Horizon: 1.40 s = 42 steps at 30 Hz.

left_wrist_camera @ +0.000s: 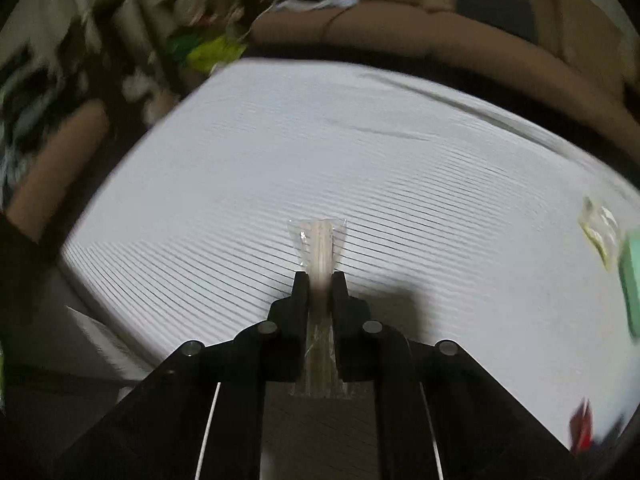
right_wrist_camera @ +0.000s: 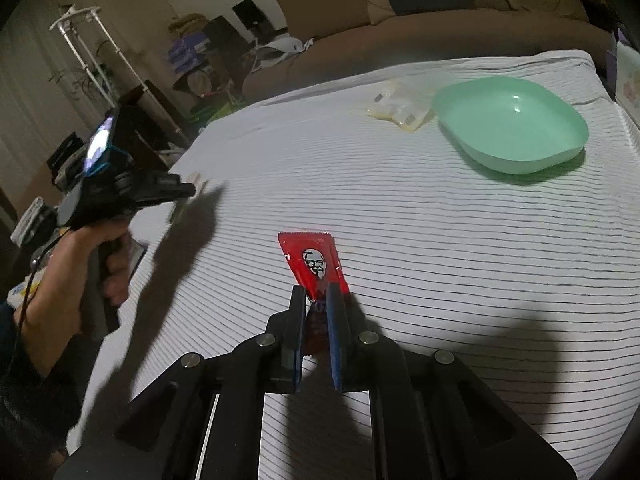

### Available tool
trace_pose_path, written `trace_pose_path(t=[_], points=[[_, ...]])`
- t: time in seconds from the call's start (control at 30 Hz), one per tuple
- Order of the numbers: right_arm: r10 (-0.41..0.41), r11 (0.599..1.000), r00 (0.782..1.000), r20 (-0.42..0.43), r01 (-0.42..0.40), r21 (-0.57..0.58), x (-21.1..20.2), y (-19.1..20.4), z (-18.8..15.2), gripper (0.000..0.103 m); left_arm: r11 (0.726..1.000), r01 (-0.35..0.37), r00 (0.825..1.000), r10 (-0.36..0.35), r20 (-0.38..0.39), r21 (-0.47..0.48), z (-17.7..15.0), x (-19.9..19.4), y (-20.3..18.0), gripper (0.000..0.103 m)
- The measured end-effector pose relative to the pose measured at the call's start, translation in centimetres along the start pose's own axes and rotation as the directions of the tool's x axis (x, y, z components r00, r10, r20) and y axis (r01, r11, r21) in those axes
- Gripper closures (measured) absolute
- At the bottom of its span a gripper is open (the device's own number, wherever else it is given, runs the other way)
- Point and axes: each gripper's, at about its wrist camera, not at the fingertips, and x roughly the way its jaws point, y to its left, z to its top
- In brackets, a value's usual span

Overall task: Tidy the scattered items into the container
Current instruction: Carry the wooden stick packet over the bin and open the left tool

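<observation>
A: Where are the scattered items?

B: 3 show. A clear packet [left_wrist_camera: 318, 240] with pale sticks inside is pinched in the left gripper [left_wrist_camera: 320, 280], at the near left part of the table. A red sauce sachet [right_wrist_camera: 314, 262] printed with a face logo is pinched in the right gripper [right_wrist_camera: 316, 294], over the middle of the table. A pale yellowish packet [right_wrist_camera: 400, 110] lies flat at the far side.

A: And the container?

B: The mint-green bowl [right_wrist_camera: 512, 128] sits at the far right of the table, with nothing visible inside. The pale packet lies just beside its left rim; whether they touch I cannot tell.

A: How do the grippers stand?

B: Both are pressed together on their packets. The clear packet runs lengthwise between the left fingers [left_wrist_camera: 301, 292] and sticks out ahead of the tips. The red sachet stands up from between the right fingers [right_wrist_camera: 296, 312].

A: What is underneath?

B: A white cloth with thin dark stripes [right_wrist_camera: 440, 240] covers the table. A hand [right_wrist_camera: 80, 264] on the left grips the left gripper's handle, a dark sleeve at the wrist.

A: Beyond the table?

B: A brown sofa [right_wrist_camera: 400, 28] at the far side, and cluttered shelves to the far left.
</observation>
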Motion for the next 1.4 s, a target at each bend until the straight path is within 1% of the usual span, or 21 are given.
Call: trace_pose_path(t=[0.03, 0.1, 0.13, 0.23, 0.33, 0.4, 0.5, 0.6, 0.67, 0.77, 0.87, 0.97, 1.0, 1.07, 1.13, 1.2, 1.27, 1.3, 1.33, 1.4], points=[[0.009, 1.000, 1.000, 0.002, -0.009, 0.006, -0.1, -0.1, 0.0, 0.094, 0.999, 0.008, 1.000, -0.009, 0.024, 0.035, -0.4, -1.7, -0.3, 0.093], [0.044, 0.999, 0.999, 0.016, -0.045, 0.021, -0.5, -0.2, 0.1, 0.095, 0.997, 0.026, 0.997, -0.030, 0.064, 0.066, -1.1, -4.8, -0.5, 0.093], [0.063, 0.998, 0.998, 0.024, -0.063, 0.023, -0.8, 0.0, 0.1, 0.095, 0.996, 0.036, 0.995, -0.043, 0.085, 0.078, -1.4, -6.9, -0.2, 0.093], [0.089, 0.996, 0.995, 0.047, -0.088, -0.007, -1.7, 1.2, 0.3, 0.095, 0.995, 0.065, 0.987, -0.075, 0.142, 0.070, -1.3, -12.3, 1.7, 0.093], [0.085, 0.996, 0.995, 0.048, -0.083, -0.031, -2.2, 2.7, 0.3, 0.095, 0.997, 0.065, 0.975, -0.074, 0.207, 0.051, -1.3, -17.8, 5.8, 0.093], [0.097, 0.995, 0.994, 0.041, -0.096, -0.019, -2.4, 3.4, 0.2, 0.096, 0.998, 0.045, 0.967, -0.053, 0.248, 0.035, -1.8, -21.2, 8.7, 0.093], [0.142, 0.990, 0.990, 0.025, -0.142, 0.012, -3.0, 5.2, 0.5, 0.096, 0.999, 0.038, 0.958, -0.036, 0.283, -0.001, -2.5, -24.9, 12.6, 0.093], [0.205, 0.979, 0.979, 0.017, -0.205, -0.016, -4.3, 8.8, 1.3, 0.096, 0.997, 0.040, 0.953, -0.020, 0.301, -0.062, -2.7, -27.0, 17.1, 0.093], [0.249, 0.968, 0.969, 0.012, -0.248, -0.048, -5.5, 11.8, 1.9, 0.096, 0.995, 0.040, 0.953, -0.012, 0.303, -0.086, -2.6, -27.8, 19.7, 0.093], [0.298, 0.949, 0.955, -0.004, -0.297, -0.109, -7.3, 17.0, 2.4, 0.096, 0.995, 0.048, 0.960, -0.020, 0.279, -0.093, -3.1, -28.6, 23.7, 0.093], [0.319, 0.928, 0.948, -0.024, -0.317, -0.196, -8.7, 22.9, 1.9, 0.096, 0.990, -0.007, 0.966, 0.042, 0.254, -0.139, -3.6, -28.2, 27.9, 0.093], [0.370, 0.894, 0.926, -0.070, -0.376, -0.245, -8.6, 28.7, 2.0, 0.096, 0.975, -0.058, 0.966, 0.110, 0.233, -0.216, -4.6, -27.9, 32.0, 0.093], [0.381, 0.882, 0.921, -0.083, -0.389, -0.265, -8.3, 30.5, 2.1, 0.096, 0.971, -0.060, 0.967, 0.114, 0.229, -0.230, -4.9, -27.8, 33.1, 0.093], [0.390, 0.864, 0.914, -0.113, -0.406, -0.299, -7.4, 34.3, 2.8, 0.096, 0.967, -0.040, 0.972, 0.095, 0.214, -0.252, -5.5, -27.0, 35.1, 0.093], [0.396, 0.854, 0.907, -0.139, -0.420, -0.308, -6.1, 37.3, 3.3, 0.096, 0.963, -0.016, 0.977, 0.073, 0.201, -0.269, -6.3, -26.3, 36.7, 0.093], [0.406, 0.845, 0.899, -0.166, -0.438, -0.307, -4.6, 40.2, 3.8, 0.096, 0.953, 0.042, 0.984, 0.013, 0.178, -0.299, -7.0, -25.1, 38.6, 0.093], [0.409, 0.848, 0.890, -0.204, -0.453, -0.277, -2.5, 42.0, 4.2, 0.096, 0.941, 0.102, 0.986, -0.053, 0.157, -0.323, -7.7, -23.7, 40.1, 0.093], [0.409, 0.850, 0.885, -0.221, -0.458, -0.261, -1.6, 42.7, 4.3, 0.096, 0.937, 0.109, 0.988, -0.067, 0.137, -0.331, -8.0, -22.8, 40.7, 0.093], [0.396, 0.856, 0.888, -0.233, -0.449, -0.255, -0.7, 43.2, 4.3, 0.096, 0.937, 0.105, 0.991, -0.070, 0.117, -0.333, -8.2, -22.0, 41.0, 0.093], [0.342, 0.880, 0.905, -0.254, -0.403, -0.251, 1.2, 43.5, 4.0, 0.096, 0.941, 0.111, 0.992, -0.087, 0.088, -0.320, -8.6, -20.8, 40.8, 0.093]])
